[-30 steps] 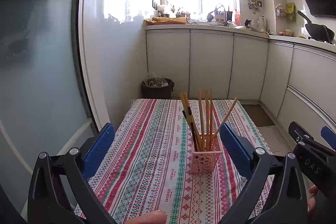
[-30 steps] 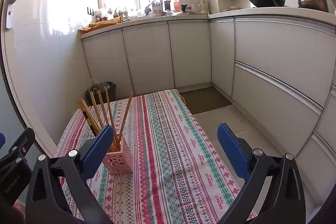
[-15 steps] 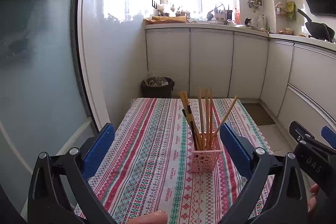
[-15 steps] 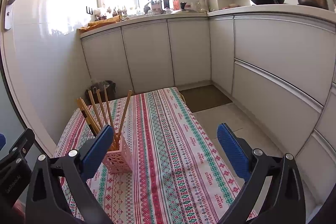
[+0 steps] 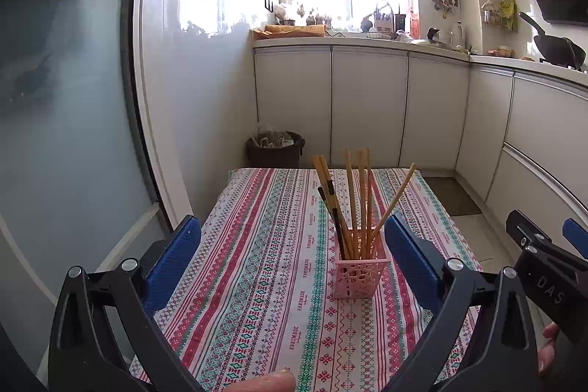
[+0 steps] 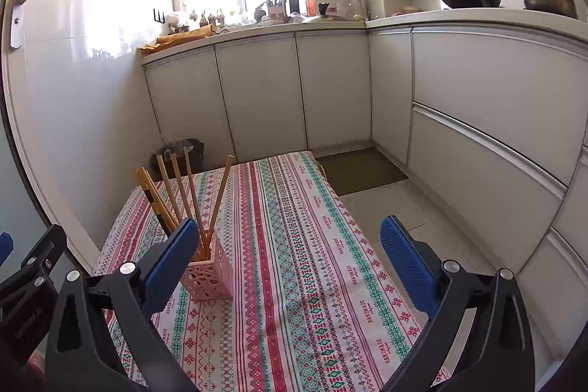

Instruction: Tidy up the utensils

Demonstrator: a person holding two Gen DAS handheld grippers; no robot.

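- the bench [image 5: 279, 267] fills the lower middle of both views, draped in a striped cloth with red, green and white patterned bands; white kitchen cabinets [image 6: 257, 90] stand beyond its far end.
- a dark bin [image 5: 275, 149] sits on the floor past the far edge of the bench, by the wall.
- the left tongs [image 5: 292, 252] hang over the near part of the bench, blue pads spread wide apart and gripping nothing.
- the right tongs [image 6: 290, 252] hang beside them to the right, also spread wide and empty; in their own view the left blue pad overlaps the holder, but whether it touches it cannot be told.
- a pink perforated holder [image 5: 360, 276] stands upright on the cloth, right of the bench's middle line in the left view, just inside the left tongs' right pad.
- wooden chopsticks [image 5: 358, 201] stand in the holder, fanned out: some lean left, some are near upright, one tilts off to the right.
- a fingertip [image 5: 264, 382] shows at the bottom edge of the left view.
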